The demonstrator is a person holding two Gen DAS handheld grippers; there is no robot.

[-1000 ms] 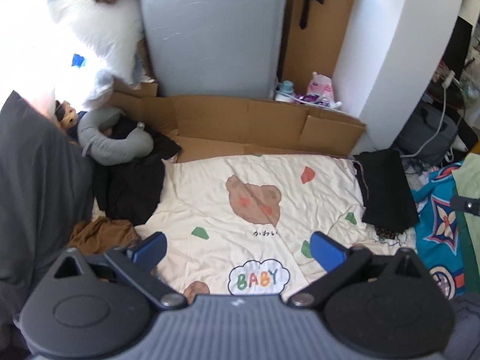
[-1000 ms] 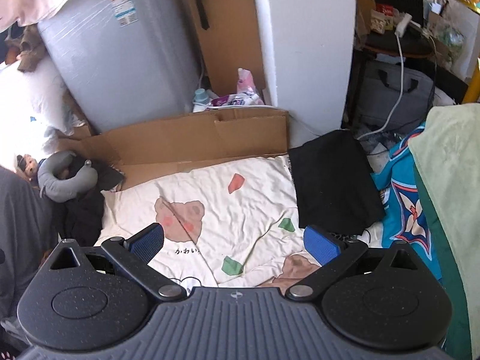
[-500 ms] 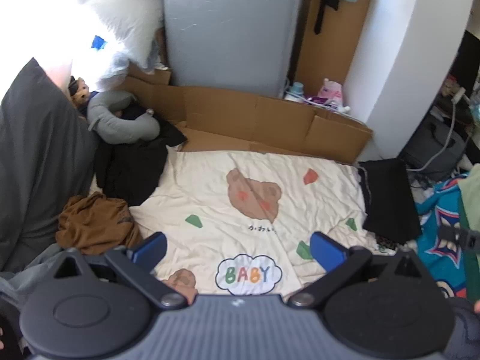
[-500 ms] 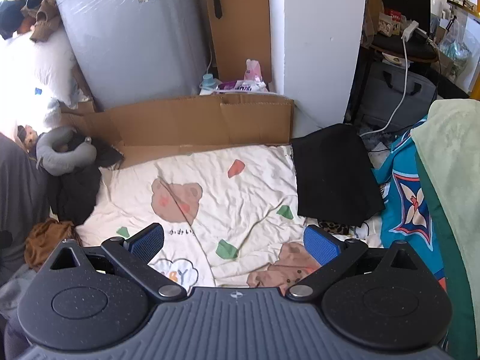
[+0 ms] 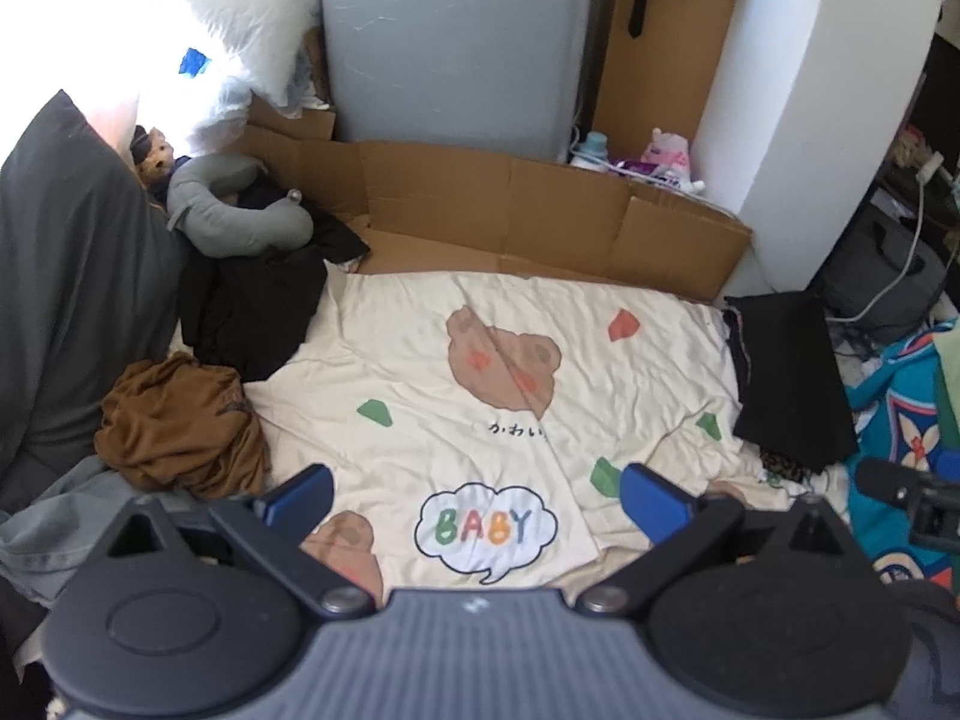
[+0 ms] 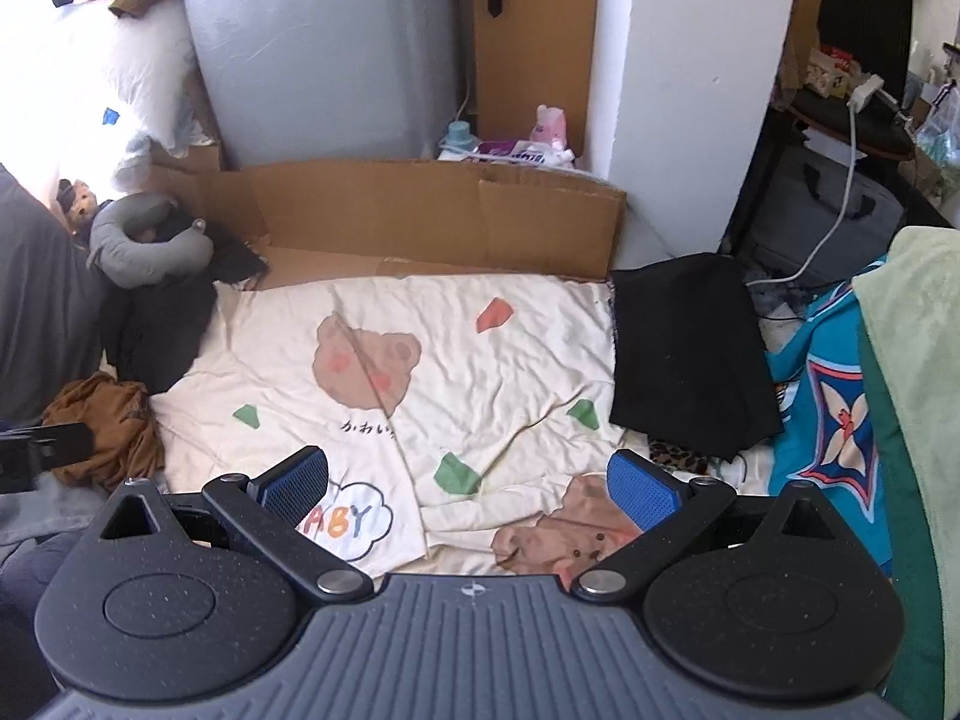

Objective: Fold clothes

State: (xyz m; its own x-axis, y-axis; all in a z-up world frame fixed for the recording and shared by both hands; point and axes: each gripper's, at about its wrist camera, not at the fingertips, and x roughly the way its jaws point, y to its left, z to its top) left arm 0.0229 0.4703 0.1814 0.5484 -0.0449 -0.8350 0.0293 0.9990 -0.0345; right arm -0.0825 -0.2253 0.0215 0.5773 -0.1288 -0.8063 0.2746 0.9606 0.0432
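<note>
A crumpled brown garment (image 5: 180, 426) is lying in a heap at about 9 o'clock in the left wrist view, resting on the left edge of the cream blanket (image 5: 420, 372) and touching a loose black garment (image 5: 252, 312) piled just beyond it at 10 o'clock. In the right wrist view the same brown garment (image 6: 111, 420) is sitting at 9 o'clock. A folded black garment (image 5: 786, 378) is lying flat at 3 o'clock, overlapping the blanket's right edge; in the right wrist view the folded black garment (image 6: 684, 354) is sitting at 2 o'clock, with a bit of leopard-print fabric (image 6: 678, 456) peeking out under its near edge.

The left gripper (image 5: 474, 495) is hovering over the blanket's near edge with its blue pads spread wide apart and nothing between them; a cloud print reading "BABY" (image 5: 486, 525) is showing in the gap. The right gripper (image 6: 471, 480) is likewise gaping wide and holding nothing, hanging above the wrinkled blanket (image 6: 480, 360).

Further out, a grey neck pillow (image 5: 234, 216) is lying at 10 o'clock on the black pile, a cardboard sheet (image 5: 510, 210) is standing along the blanket's far edge at 12 o'clock, and a grey appliance (image 5: 450, 42) is rising behind it. A blue patterned cloth (image 6: 828, 408) is spreading at 3 o'clock, beside a pale green fabric (image 6: 912, 360).
</note>
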